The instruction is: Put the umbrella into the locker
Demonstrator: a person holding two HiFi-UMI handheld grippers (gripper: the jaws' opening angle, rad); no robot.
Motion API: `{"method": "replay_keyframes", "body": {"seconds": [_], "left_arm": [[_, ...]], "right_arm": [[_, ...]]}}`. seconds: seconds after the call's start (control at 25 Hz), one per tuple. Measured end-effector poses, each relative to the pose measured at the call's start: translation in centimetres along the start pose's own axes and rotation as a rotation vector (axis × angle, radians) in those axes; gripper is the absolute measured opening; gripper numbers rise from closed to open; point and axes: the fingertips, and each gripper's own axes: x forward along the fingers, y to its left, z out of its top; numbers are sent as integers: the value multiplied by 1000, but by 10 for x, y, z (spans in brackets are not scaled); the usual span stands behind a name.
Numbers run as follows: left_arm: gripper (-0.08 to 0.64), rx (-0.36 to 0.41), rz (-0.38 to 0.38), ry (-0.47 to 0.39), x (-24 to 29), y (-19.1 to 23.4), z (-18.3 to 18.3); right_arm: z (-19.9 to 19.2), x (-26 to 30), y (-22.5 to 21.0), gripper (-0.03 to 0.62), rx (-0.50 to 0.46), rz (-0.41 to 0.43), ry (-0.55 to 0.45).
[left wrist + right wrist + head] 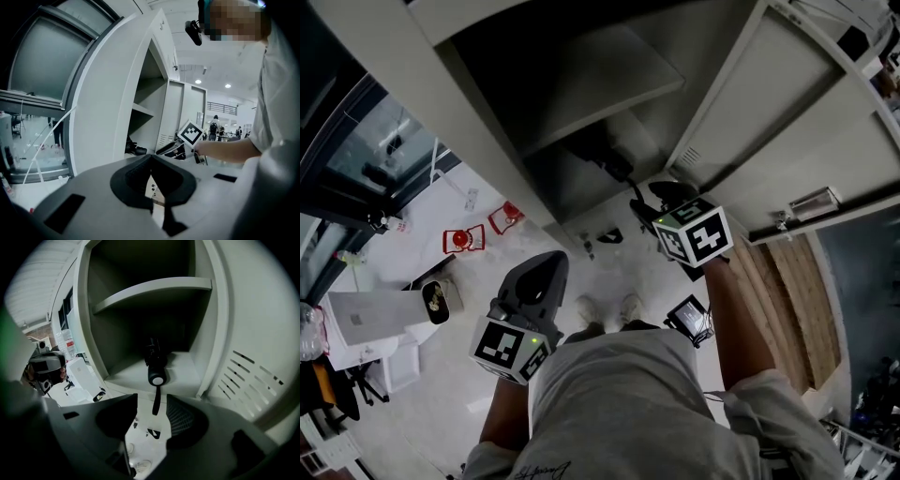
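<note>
A black folded umbrella [154,363] lies on the floor of the open locker's [154,289] lower compartment. Its round handle end faces out and its strap [156,401] hangs over the front edge. My right gripper [149,414] stands just in front of that edge, open, its pads touching nothing. From the head view the umbrella [612,161] shows dark inside the locker [600,89], with the right gripper [654,204] close before it. My left gripper [549,264] is held lower left, away from the locker, shut and empty. In the left gripper view its jaw tips [151,159] meet, and the right gripper [171,149] is seen at the locker [108,93].
The locker door [806,122] stands open to the right. On the white floor are red items [464,239], a white box [366,323] at left and a small device [692,319] by my shoes [609,307]. A wooden strip [797,300] runs at right.
</note>
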Motion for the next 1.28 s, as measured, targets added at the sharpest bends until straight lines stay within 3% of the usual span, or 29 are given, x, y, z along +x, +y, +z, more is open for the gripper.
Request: {"method": "replay_keyframes", "body": {"seconds": [0.36,0.76,0.96,1.28], "left_arm": [[15,15,-58,10,13,-22,-1],[15,49,-109,12,32,-51,8],[15,53,-103,3,35,-55,10],[15,65,-93,5,41,-66,10]], "right_arm": [[-13,-26,19,187,27,34,-25],[-33,-60,22,186,67,15,-49],[-42,-70,24,109,106,-1,-66],[-43,-79,36,46,91,7,-70]]}}
